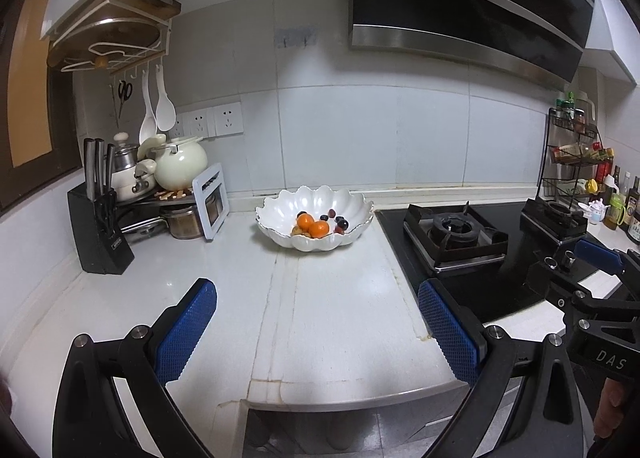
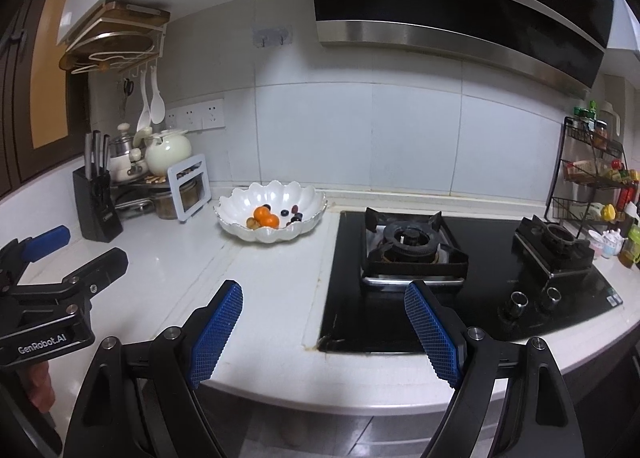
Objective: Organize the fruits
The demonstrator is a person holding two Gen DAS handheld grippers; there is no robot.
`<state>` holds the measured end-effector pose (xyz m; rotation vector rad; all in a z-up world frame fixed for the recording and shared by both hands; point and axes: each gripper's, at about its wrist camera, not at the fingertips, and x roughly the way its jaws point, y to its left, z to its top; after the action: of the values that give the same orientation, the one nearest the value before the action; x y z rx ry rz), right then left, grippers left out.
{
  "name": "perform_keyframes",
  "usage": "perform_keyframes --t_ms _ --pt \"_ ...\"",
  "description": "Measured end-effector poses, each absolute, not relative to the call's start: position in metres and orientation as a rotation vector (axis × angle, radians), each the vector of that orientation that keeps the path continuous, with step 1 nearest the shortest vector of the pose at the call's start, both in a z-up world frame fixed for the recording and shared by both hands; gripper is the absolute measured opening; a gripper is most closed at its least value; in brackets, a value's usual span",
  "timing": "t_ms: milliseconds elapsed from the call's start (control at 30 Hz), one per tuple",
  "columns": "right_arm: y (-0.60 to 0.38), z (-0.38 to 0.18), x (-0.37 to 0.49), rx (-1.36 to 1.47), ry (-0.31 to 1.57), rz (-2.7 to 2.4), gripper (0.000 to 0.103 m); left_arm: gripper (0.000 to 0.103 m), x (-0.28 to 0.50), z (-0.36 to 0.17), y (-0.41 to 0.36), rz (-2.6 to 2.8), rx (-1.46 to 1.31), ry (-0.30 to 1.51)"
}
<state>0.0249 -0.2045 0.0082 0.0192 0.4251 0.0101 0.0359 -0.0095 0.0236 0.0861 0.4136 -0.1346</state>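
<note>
Both grippers idle at the counter edge: left gripper (image 1: 316, 328) and right gripper (image 2: 324, 332) spread wide, nothing held. All visible fruit, 2 oranges (image 1: 313, 225) and dark grapes (image 1: 338, 221), sits in the white bowl (image 1: 280, 210). Counter (image 1: 340, 298) shows no loose fruit; looks sorted, or unsorted fruit out of view.

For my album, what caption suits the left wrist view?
Open left tongs hover above a white counter, facing a scalloped bowl of oranges and dark fruit.
</note>
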Motion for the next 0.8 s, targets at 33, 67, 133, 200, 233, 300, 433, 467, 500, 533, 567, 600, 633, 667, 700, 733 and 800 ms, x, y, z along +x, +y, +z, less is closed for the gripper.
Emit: perform_keyframes --t_ms 33,67,133,200,233,300,433,467,500,533,567,600,633,667,700,733,800 --pt "-0.204 0.009 0.023 0.019 0.424 0.011 0.084 0.103 0.033 0.024 -0.010 -0.135 0.089 0.411" --pt "-0.204 0.009 0.021 0.019 0.422 0.012 0.084 0.103 0.032 0.024 -0.010 -0.133 0.091 0.410" --pt "-0.203 0.010 0.016 0.021 0.417 0.011 0.084 0.103 0.027 0.025 -0.011 -0.135 0.092 0.408" --pt "-0.204 0.010 0.012 0.021 0.413 0.011 0.084 0.103 0.023 0.026 -0.012 -0.134 0.093 0.406" --pt "-0.204 0.011 0.010 0.021 0.411 0.012 0.084 0.103 0.022 0.026 -0.012 -0.134 0.093 0.406" --pt "-0.204 0.011 0.006 0.020 0.408 0.015 0.084 0.103 0.020 0.027 -0.013 -0.139 0.091 0.407" --pt "-0.205 0.013 0.000 0.019 0.398 0.013 0.084 0.103 0.016 0.028 -0.015 -0.140 0.091 0.400" --pt "-0.205 0.013 -0.001 0.019 0.396 0.012 0.084 0.103 0.015 0.029 -0.016 -0.141 0.091 0.397" --pt "-0.206 0.014 -0.002 0.021 0.394 0.012 0.084 0.103 0.013 0.030 -0.016 -0.142 0.092 0.394" --pt "-0.206 0.014 -0.003 0.023 0.393 0.012 0.084 0.103 0.012 0.030 -0.016 -0.142 0.092 0.392" --pt "-0.207 0.014 -0.004 0.024 0.393 0.011 0.084 0.103 0.011 0.031 -0.017 -0.142 0.093 0.389" --pt "-0.207 0.015 -0.005 0.023 0.391 0.011 0.084 0.103 0.010 0.031 -0.017 -0.142 0.094 0.387" --pt "-0.207 0.015 -0.006 0.022 0.389 0.010 0.084 0.103 0.010 0.031 -0.017 -0.143 0.095 0.387" --pt "-0.207 0.015 -0.008 0.022 0.387 0.009 0.084 0.103 0.009 0.032 -0.018 -0.145 0.094 0.386" --pt "-0.208 0.015 -0.009 0.022 0.386 0.009 0.084 0.103 0.009 0.032 -0.018 -0.146 0.094 0.384" --pt "-0.208 0.016 -0.009 0.023 0.385 0.009 0.084 0.103 0.008 0.033 -0.018 -0.146 0.095 0.383" --pt "-0.208 0.016 -0.010 0.024 0.383 0.008 0.084 0.103 0.007 0.034 -0.019 -0.147 0.096 0.380"
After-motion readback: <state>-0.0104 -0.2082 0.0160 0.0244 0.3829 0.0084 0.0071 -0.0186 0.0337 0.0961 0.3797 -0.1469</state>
